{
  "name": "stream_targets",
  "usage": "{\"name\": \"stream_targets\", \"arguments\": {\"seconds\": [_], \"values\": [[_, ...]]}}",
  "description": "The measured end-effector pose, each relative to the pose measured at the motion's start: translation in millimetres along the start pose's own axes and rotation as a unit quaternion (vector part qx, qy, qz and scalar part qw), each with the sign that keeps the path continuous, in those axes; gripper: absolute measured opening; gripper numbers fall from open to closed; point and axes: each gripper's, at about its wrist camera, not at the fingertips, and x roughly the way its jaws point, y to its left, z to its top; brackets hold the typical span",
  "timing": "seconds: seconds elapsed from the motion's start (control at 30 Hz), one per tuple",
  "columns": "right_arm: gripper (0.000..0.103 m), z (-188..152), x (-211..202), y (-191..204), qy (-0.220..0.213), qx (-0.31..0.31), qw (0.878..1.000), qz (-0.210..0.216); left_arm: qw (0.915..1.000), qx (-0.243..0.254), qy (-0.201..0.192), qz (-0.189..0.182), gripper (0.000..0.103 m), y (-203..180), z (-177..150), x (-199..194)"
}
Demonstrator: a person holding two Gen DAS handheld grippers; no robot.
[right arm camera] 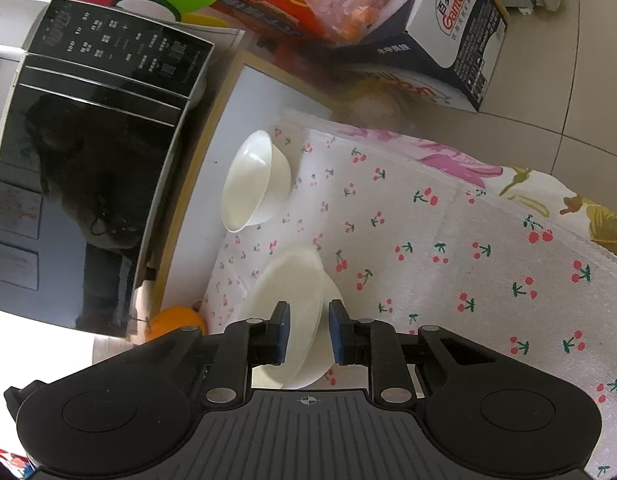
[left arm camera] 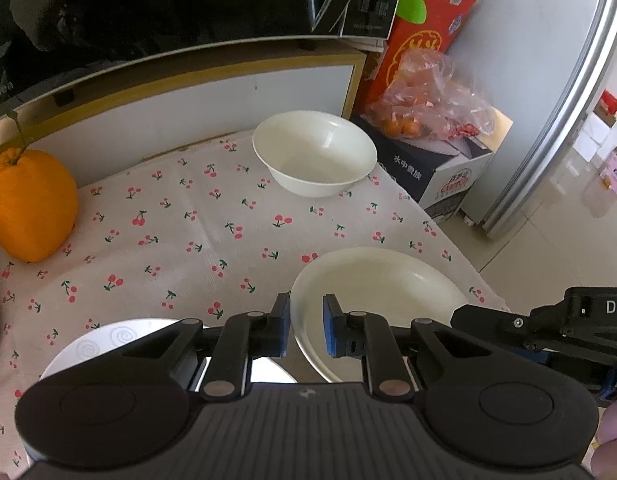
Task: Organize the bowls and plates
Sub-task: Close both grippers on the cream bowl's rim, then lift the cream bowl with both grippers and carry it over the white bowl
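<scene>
Gripping a shallow white plate (left arm camera: 372, 280) from two sides, both grippers meet at the lower middle of each wrist view

- Left gripper (left arm camera: 306, 330): jaws drawn close together, blue pads pinching the plate's left rim; the plate sits tilted at lower right of the left wrist frame
- Right gripper (right arm camera: 308, 332): jaws narrow, pads pressed on the rim of the same plate (right arm camera: 286, 296), seen edge-on at lower centre of the right wrist frame; its body (left arm camera: 556, 328) enters the left view from the right edge
- White bowl (left arm camera: 314, 152): upright on the cherry-print cloth (left arm camera: 180, 240), upper centre, well apart from the plate
- Swirl-patterned plate (left arm camera: 108, 340): lower left, partly hidden behind the left gripper
- Orange fruit (left arm camera: 30, 204): left edge
- Microwave (left arm camera: 168, 0): top of frame
- Bag of oranges (left arm camera: 428, 96): upper right, on a carton (left arm camera: 436, 176)
</scene>
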Motion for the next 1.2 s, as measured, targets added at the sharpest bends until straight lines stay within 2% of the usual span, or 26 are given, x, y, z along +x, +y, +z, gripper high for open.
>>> {"name": "stream_targets", "arguments": {"seconds": [0.33, 0.63, 1.2], "values": [[0.021, 3, -12, 9, -0.004, -0.001, 1.0, 0.018, 0.9997, -0.013, -0.019, -0.003, 0.015, 2, -3, -25], [0.021, 3, -25, 17, 0.009, -0.014, 0.999, 0.028, 0.9986, -0.048, -0.022, -0.006, 0.015, 4, -11, -43], [0.021, -10, -62, 38, 0.026, -0.09, 0.995, 0.031, 0.9922, -0.119, -0.038, -0.003, 0.015, -8, -52, -92]]}}
